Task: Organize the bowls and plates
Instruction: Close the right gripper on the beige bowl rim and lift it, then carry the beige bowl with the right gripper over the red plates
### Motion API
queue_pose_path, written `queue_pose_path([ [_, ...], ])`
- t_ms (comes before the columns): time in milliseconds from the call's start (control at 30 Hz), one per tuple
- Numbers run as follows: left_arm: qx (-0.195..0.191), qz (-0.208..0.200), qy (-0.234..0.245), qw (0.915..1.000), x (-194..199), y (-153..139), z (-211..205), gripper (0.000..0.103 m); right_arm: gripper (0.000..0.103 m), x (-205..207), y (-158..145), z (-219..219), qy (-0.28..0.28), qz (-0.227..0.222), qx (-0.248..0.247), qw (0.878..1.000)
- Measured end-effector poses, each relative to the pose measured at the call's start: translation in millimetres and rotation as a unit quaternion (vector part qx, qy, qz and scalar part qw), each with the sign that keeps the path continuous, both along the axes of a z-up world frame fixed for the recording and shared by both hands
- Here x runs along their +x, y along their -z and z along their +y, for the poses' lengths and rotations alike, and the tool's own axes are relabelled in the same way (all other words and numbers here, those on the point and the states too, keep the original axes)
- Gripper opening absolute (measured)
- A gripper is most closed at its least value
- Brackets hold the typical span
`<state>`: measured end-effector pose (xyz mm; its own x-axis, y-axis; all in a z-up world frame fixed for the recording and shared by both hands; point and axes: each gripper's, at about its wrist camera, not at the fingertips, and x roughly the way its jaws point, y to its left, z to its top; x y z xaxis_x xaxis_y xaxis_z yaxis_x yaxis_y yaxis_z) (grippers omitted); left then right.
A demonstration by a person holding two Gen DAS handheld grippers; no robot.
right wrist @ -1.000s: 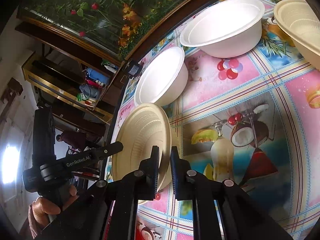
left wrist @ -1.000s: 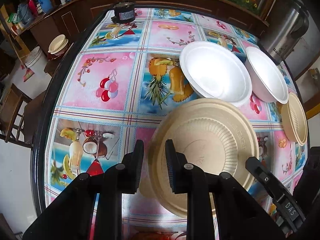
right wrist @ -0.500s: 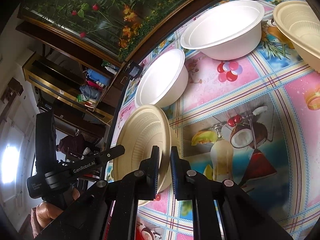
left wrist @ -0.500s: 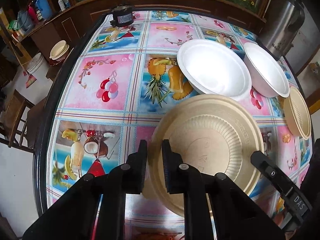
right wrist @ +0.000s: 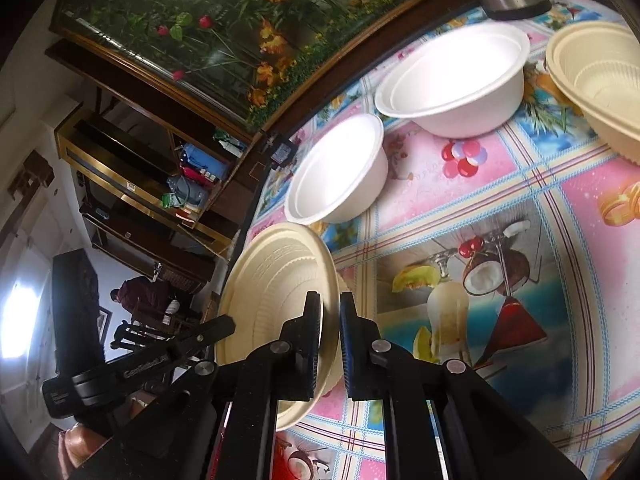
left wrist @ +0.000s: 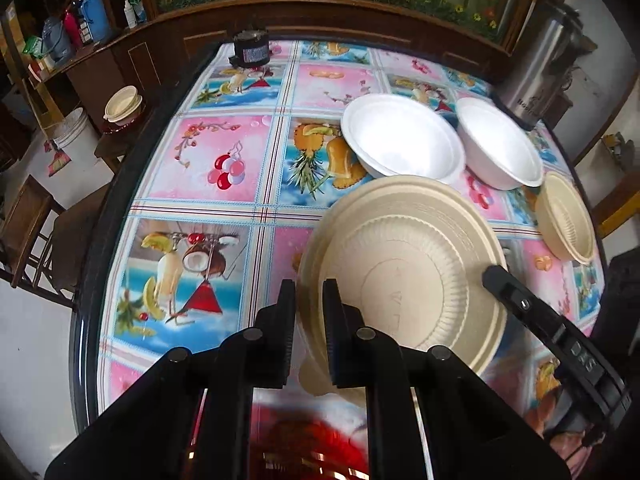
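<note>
A beige ribbed bowl (left wrist: pixel 404 276) is held above the table, tilted, by both grippers. My left gripper (left wrist: pixel 309 312) is shut on its left rim. My right gripper (right wrist: pixel 330 320) is shut on its opposite rim, where the same bowl (right wrist: pixel 276 292) shows edge-on. The right tool's finger (left wrist: pixel 520 304) shows in the left wrist view, and the left tool (right wrist: pixel 132 368) in the right wrist view. Two white bowls (left wrist: pixel 400 140) (left wrist: pixel 496 144) stand side by side behind it, also visible in the right wrist view (right wrist: pixel 336 172) (right wrist: pixel 456 80). A second beige bowl (left wrist: pixel 564 220) (right wrist: pixel 600 76) stands at the right.
The round table (left wrist: pixel 224 168) has a bright fruit-print cloth and a dark rim. A steel urn (left wrist: pixel 540 64) stands at the far right edge, a small black device (left wrist: pixel 250 50) at the far edge. Chairs and a bucket stand left of the table.
The held beige bowl has risen and shifted slightly with both grippers. The view has pulled back a little from the table. Both grips are unchanged.
</note>
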<state>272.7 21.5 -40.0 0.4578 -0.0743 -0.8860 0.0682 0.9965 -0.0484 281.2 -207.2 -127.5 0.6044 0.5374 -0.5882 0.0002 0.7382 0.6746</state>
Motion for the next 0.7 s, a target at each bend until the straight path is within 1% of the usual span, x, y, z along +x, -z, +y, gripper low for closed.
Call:
queue_pose_path([
  [133,0.007,-0.031,0.008,0.9995,-30.6,-19.0,-0.2,0.011,0.009,-12.4,-12.4,-1.2,0.0,-0.038,0.004,0.999],
  [233,0.009,-0.057,0.014,0.9982,-56.8,-32.9,5.1,0.011,0.009,-27.8,-23.1,-2.5,-0.008,-0.063,0.022,0.998],
  [333,0.009,-0.076,0.016,0.9969,-86.2,-43.1,14.7,0.011,0.009,-51.7,-33.6,3.1,-0.016,-0.088,0.028,0.996],
  [433,0.012,-0.089,0.009,0.9959,-109.2,-47.4,25.8,0.011,0.01,-72.9,-42.0,15.0,-0.026,-0.109,0.029,0.993],
  [500,0.005,-0.094,0.001,0.9956,-122.4,-48.1,35.5,0.011,0.01,-88.5,-43.9,26.0,-0.038,-0.119,0.023,0.992],
  [567,-0.011,-0.096,-0.007,0.9953,-136.0,-47.2,47.2,0.011,0.011,-99.1,-44.1,35.2,-0.045,-0.124,0.018,0.991],
  [700,-0.034,-0.097,-0.02,0.9945,-159.0,-39.6,61.9,0.011,0.011,-117.5,-38.0,52.8,-0.064,-0.127,0.002,0.99],
])
